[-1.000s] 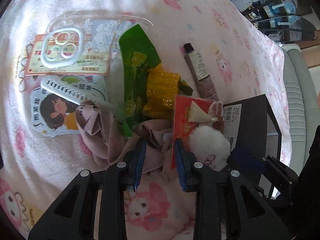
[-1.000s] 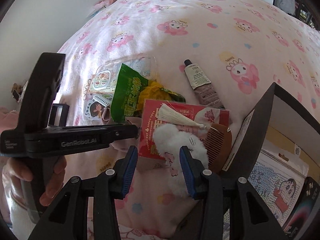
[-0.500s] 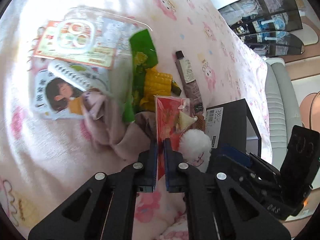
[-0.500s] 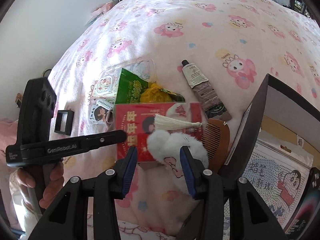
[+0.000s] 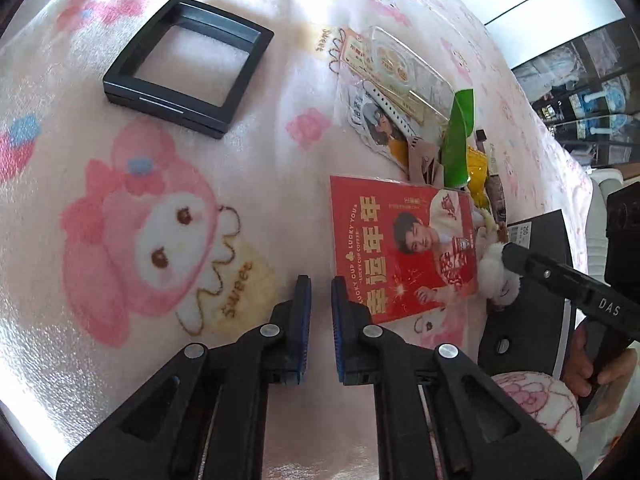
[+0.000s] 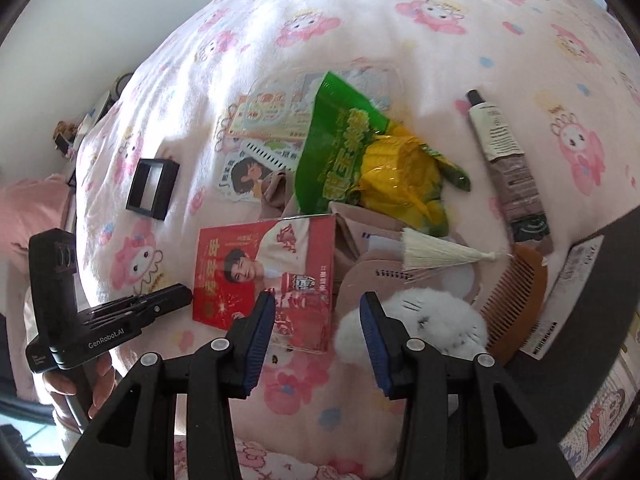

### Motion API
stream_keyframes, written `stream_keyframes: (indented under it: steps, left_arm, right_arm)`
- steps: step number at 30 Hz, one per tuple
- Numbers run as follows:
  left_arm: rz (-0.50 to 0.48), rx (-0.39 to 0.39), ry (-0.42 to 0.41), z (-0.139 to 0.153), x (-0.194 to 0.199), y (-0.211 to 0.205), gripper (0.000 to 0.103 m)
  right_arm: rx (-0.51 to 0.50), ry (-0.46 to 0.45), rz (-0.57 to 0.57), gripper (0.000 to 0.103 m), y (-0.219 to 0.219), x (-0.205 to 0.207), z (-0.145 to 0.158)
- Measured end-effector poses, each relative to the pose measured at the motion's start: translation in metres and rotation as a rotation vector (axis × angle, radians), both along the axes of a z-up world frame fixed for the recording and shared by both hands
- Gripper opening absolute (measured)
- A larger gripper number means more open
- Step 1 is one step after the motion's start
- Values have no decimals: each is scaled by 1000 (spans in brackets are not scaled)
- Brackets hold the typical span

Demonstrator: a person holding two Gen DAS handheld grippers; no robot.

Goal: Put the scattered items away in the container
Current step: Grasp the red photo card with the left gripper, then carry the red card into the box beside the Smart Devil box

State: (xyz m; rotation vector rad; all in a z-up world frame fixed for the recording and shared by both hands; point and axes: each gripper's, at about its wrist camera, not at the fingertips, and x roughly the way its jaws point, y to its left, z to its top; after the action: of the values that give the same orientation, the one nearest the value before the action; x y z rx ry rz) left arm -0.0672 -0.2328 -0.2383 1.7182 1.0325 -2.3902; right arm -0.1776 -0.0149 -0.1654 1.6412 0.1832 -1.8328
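Red card (image 6: 266, 276), glossy and flat, lies on the fleecy pink bed (image 6: 360, 20), its long axis running nine to three, its lower edge between the right gripper (image 6: 316, 322)'s wide, empty jaws. The left gripper (image 5: 320, 320), jaws narrow, opening, holding nothing, has the card at one o'clock. A fluffy white toy (image 6: 432, 320) and black box (image 6: 608, 280) sit at three o'clock.

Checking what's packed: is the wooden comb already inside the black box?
No, the wooden comb lies on the blanket beside the black box.
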Motion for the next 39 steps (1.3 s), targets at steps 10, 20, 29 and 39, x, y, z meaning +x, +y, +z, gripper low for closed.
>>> stream_keyframes:
  steps: [10,20,29,39]
  left_arm:
    - [12,39,12,-8,-27,1,28]
    - [-48,-54,36,22,-26,28,28]
    - [-158,-42,206,107,-26,73,28]
    - [-447,-32,240,139,-51,229,28]
  right_arm:
    - [30,-109,17,41,-8,-5,-33]
    - [-10,-72,41,41,-22,2,-17]
    - [-140,143,-85,41,42,33,84]
    - [-37,306,-355,43,189,81,118]
